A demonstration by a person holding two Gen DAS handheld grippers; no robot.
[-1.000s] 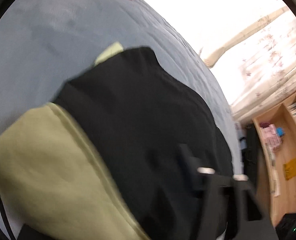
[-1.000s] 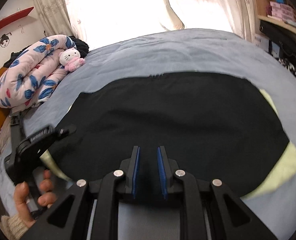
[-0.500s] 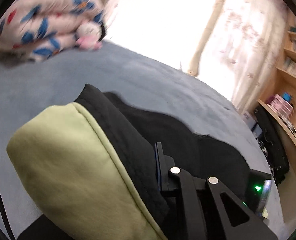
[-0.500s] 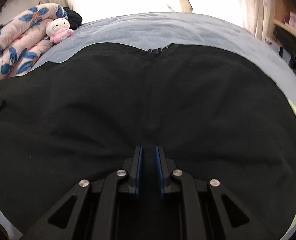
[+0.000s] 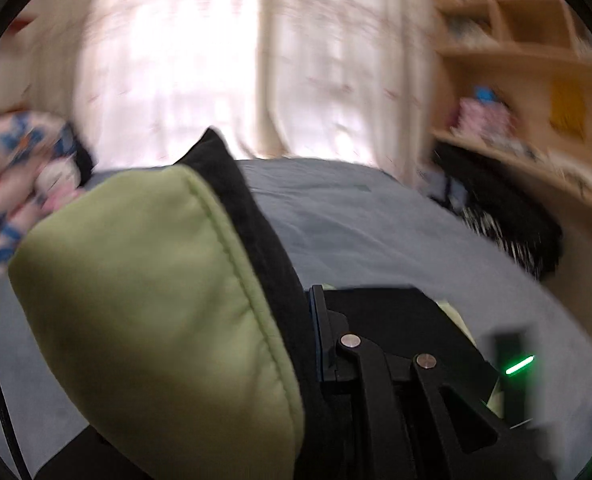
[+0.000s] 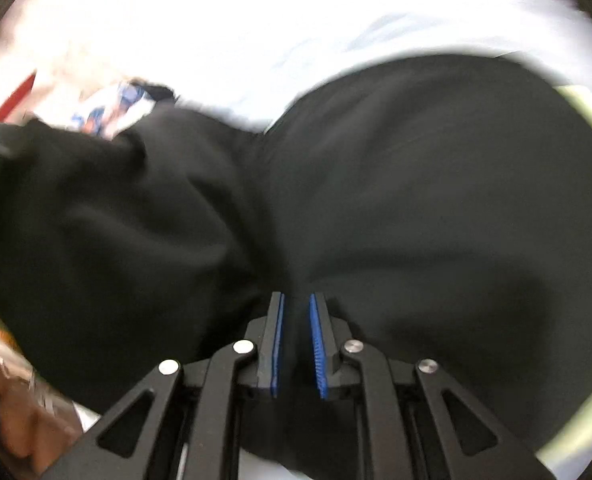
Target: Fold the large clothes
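Note:
A large black garment [image 6: 396, 184] with pale green lining [image 5: 148, 300] is lifted off a grey-blue bed [image 5: 368, 224]. My left gripper [image 5: 308, 320] is shut on its edge; the green lining and black fabric [image 5: 256, 224] bulge over the left finger and hide it. My right gripper [image 6: 296, 304] is shut on a fold of the black cloth, which fills its view and hangs in creases to both sides. A green hem [image 6: 584, 108] shows at the right rim.
A flowered quilt [image 5: 12, 168] with a plush toy lies at the bed's far left. Curtains [image 5: 308, 64] cover a bright window behind. Wooden shelves [image 5: 536, 80] stand at the right, with dark bags [image 5: 508, 216] below them. A hand [image 6: 12, 412] shows at lower left.
Both grippers have risen with the garment, lifting it off the bed. The left view has swung up toward the window. The black cloth now bunches into folds in the right view.

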